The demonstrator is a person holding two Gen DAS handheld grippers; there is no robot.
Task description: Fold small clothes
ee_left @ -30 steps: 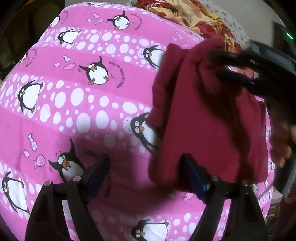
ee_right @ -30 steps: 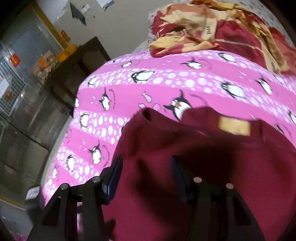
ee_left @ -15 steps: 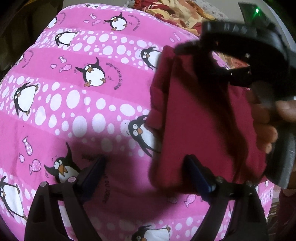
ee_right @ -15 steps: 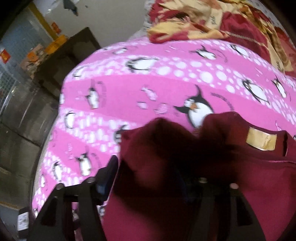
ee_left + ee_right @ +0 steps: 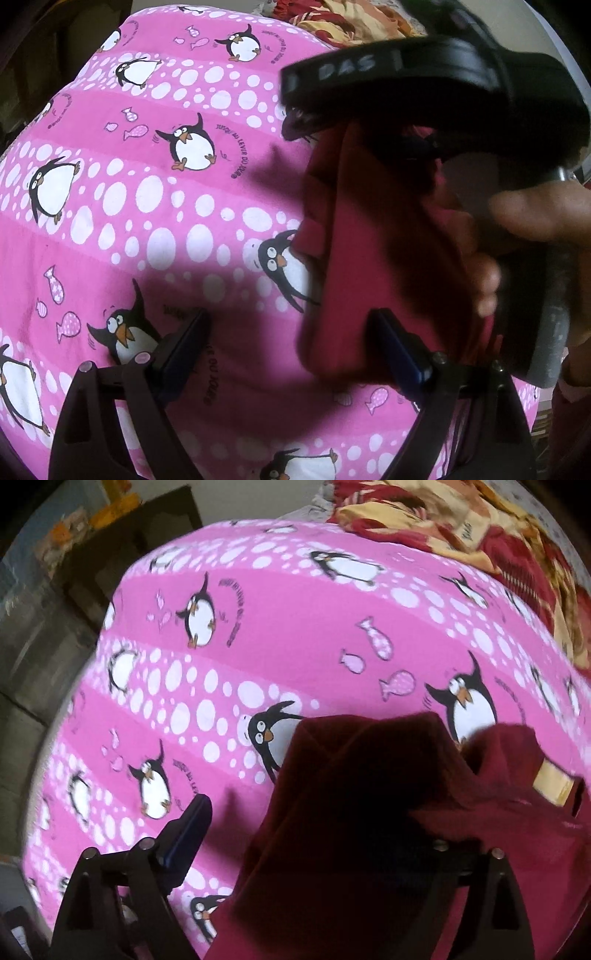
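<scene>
A dark maroon garment (image 5: 373,236) lies folded on the pink penguin bedsheet (image 5: 147,221). My left gripper (image 5: 291,350) hovers open over the garment's near left corner, one pad over sheet, the other over cloth. In the right wrist view the maroon garment (image 5: 351,812) fills the lower right, with a tan label (image 5: 554,782) at its edge. My right gripper (image 5: 314,842) is opening its jaws. Its left finger (image 5: 188,830) is over bare sheet and the right one is hidden under a cloth fold. Its black housing (image 5: 443,85) hangs over the garment's far end.
A crumpled red and yellow blanket (image 5: 461,528) lies at the far end of the bed. A dark cabinet (image 5: 147,535) stands beyond the bed's left edge. A person's hand (image 5: 535,214) grips the right tool's handle at the right of the left wrist view.
The right gripper has swung in lower over the garment's far end and its jaws have spread wide off the cloth. The left gripper has stayed put, opening slightly.
</scene>
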